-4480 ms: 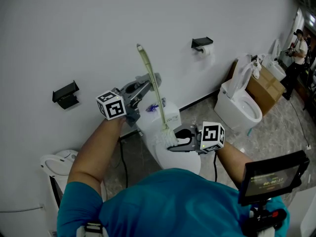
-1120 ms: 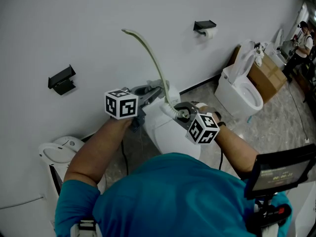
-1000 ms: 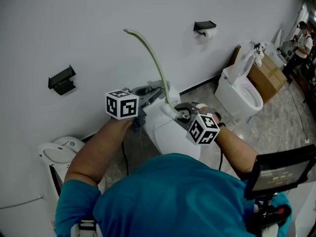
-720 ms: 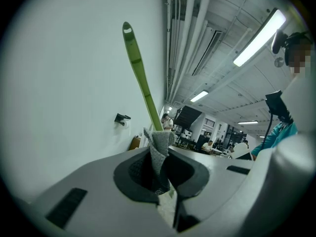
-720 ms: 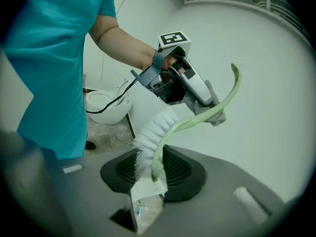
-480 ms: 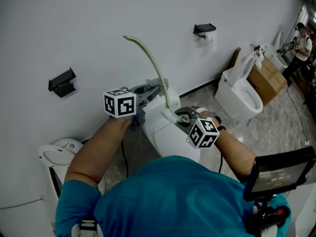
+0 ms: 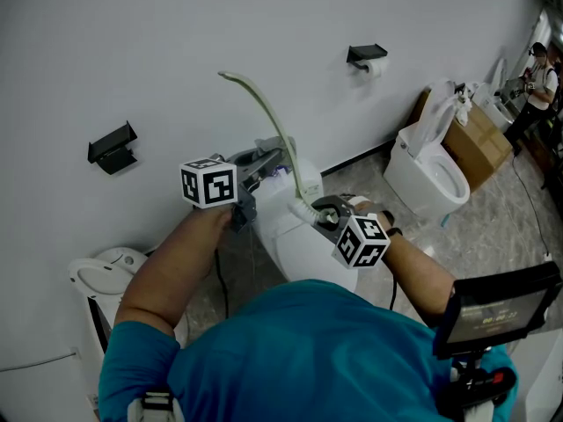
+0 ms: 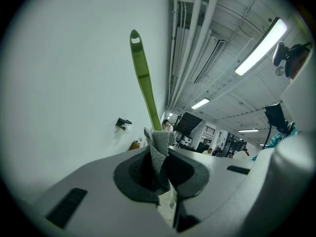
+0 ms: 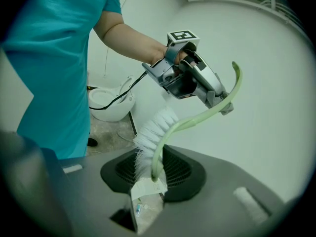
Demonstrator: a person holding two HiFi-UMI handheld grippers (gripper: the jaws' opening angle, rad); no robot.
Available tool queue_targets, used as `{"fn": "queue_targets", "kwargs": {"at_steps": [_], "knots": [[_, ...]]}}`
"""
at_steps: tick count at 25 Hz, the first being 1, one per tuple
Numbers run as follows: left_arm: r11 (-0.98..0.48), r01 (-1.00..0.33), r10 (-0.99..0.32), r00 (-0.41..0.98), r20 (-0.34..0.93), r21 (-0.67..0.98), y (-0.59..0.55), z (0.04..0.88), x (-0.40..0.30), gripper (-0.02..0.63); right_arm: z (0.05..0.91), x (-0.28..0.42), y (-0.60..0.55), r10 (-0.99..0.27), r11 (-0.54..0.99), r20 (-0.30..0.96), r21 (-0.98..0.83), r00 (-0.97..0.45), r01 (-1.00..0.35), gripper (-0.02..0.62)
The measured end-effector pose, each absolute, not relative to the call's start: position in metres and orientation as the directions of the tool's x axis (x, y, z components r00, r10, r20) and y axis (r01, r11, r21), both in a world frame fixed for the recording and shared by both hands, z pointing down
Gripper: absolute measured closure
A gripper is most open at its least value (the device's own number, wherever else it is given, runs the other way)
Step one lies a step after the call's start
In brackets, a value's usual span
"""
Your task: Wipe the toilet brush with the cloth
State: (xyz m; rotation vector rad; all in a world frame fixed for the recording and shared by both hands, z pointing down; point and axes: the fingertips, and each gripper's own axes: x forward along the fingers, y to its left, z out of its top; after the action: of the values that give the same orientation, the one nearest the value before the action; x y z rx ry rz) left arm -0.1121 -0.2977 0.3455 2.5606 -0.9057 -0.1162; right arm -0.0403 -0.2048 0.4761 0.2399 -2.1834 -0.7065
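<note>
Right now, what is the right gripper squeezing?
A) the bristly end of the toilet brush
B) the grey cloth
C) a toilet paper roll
A: in the right gripper view, the toilet brush has its white bristly end clamped in the right gripper.

Between the jaws of my right gripper (image 7: 318, 209) sits the head of the toilet brush (image 7: 264, 112). Its handle rises ahead to my left gripper (image 7: 271, 159), whose jaws pinch the cloth (image 8: 158, 147) just before the handle. A toilet (image 7: 303, 258) lies below both, the wall (image 7: 176, 33) ahead, another toilet (image 7: 431, 187) well right.
</note>
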Motion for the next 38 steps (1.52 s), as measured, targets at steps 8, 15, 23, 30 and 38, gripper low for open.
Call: {"fn": "queue_targets", "kwargs": {"at_steps": [8,15,23,30,38], "knots": [[-0.697,-0.581,-0.630,0.776,0.029,0.420,-0.300,0.337,-0.120,0.568,0.479,-0.041,-0.202,-0.383,0.826,0.653,0.559,-0.653,0.075,0.486],[-0.695,-0.579,-0.642,0.767,-0.006,0.426,-0.304,0.327,-0.129,0.568,0.481,-0.041,-0.198,-0.364,0.830,0.662,0.550,-0.655,0.095,0.486],[-0.695,-0.578,-0.654,0.755,-0.044,0.427,-0.308,0.316,-0.140,0.568,0.486,-0.041,-0.194,-0.348,0.832,0.674,0.542,-0.652,0.117,0.488],[-0.696,-0.580,-0.661,0.748,-0.063,0.423,-0.310,0.307,-0.147,0.568,0.489,-0.040,-0.193,-0.345,0.829,0.681,0.543,-0.646,0.130,0.488],[-0.695,-0.587,-0.671,0.736,-0.083,0.416,-0.313,0.296,-0.157,0.568,0.491,-0.038,-0.192,-0.345,0.826,0.687,0.545,-0.639,0.140,0.489]]}}
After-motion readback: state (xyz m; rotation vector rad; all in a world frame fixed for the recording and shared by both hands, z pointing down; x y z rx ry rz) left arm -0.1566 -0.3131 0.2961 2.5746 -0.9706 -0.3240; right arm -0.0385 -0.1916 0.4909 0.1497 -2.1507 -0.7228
